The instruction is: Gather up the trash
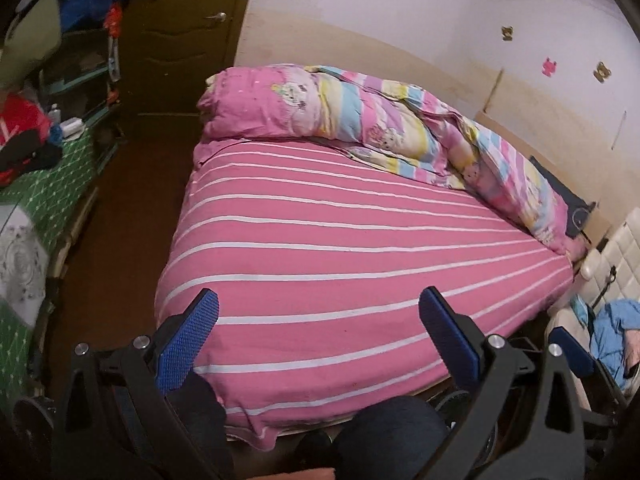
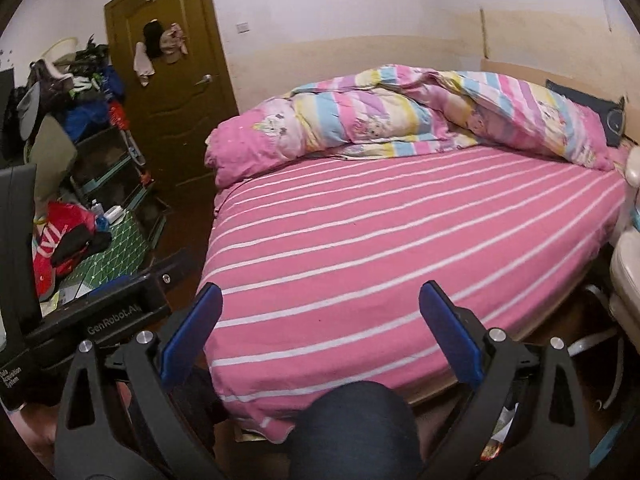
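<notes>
My left gripper [image 1: 318, 304] is open and empty, held above the near edge of a bed with a pink white-striped sheet [image 1: 340, 248]. My right gripper [image 2: 320, 300] is open and empty too, above the same sheet [image 2: 400, 232]. No piece of trash shows on the sheet in either view. The left gripper's black body [image 2: 100, 312] shows at the left of the right wrist view. A small colourful scrap [image 2: 492, 446] lies low by the right gripper's right finger; I cannot tell what it is.
A rolled pastel quilt [image 1: 400, 120] lies along the bed's far side by the wall. A cluttered green-covered table [image 1: 52, 184] and shelves [image 2: 108, 152] stand left of the bed, a brown door [image 2: 176, 92] behind. A white padded seat [image 1: 616, 256] with blue cloth is right. The person's knee [image 2: 352, 428] is below.
</notes>
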The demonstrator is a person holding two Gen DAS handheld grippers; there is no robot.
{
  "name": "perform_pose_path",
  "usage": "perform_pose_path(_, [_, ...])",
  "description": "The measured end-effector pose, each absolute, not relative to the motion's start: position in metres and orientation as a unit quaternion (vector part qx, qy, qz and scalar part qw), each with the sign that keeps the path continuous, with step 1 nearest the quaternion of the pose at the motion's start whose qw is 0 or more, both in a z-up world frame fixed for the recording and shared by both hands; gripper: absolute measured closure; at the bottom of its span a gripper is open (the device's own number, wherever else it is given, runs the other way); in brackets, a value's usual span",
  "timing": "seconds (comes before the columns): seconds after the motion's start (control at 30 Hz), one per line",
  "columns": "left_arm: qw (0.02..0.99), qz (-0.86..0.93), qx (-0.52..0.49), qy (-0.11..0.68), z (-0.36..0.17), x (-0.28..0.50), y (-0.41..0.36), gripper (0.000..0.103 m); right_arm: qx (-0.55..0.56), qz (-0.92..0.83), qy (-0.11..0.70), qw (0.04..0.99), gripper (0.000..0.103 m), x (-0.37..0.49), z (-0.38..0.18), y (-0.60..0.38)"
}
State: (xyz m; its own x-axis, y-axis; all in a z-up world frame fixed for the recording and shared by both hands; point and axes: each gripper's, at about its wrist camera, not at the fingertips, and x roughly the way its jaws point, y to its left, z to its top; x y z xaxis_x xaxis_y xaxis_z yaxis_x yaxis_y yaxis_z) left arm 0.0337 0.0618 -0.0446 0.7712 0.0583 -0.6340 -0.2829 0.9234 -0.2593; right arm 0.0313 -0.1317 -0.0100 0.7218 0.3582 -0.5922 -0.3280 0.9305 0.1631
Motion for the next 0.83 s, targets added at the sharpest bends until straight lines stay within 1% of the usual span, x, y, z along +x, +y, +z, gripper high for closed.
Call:
perform_pose_path(0.17, [0.927,0.096,-0.175,0.319,-0.042,0.032,0.068,0.006,0.016,0.184,0.322,0.929,0.006,0.033,-0.008,-0.116])
perform_pose_path(0.43, [0.927,0.086,-0.177,0.320,-0.046,0.034,0.066,0.006,0.022,0.176,0.326,0.929,0.006,0.033,-0.010,-0.123])
perform_pose_path(0.57, [0.932,0.082,-0.177,0.307,-0.044,0.032,0.065,0.006,0.027,0.173,0.328,0.928,0.006,0.035,-0.012,-0.128])
perform_pose_path(0.83, [0.926,0.074,-0.177,0.326,-0.055,0.042,0.065,0.006,0.021,0.173,0.341,0.924,0.006,0.040,-0.023,-0.124])
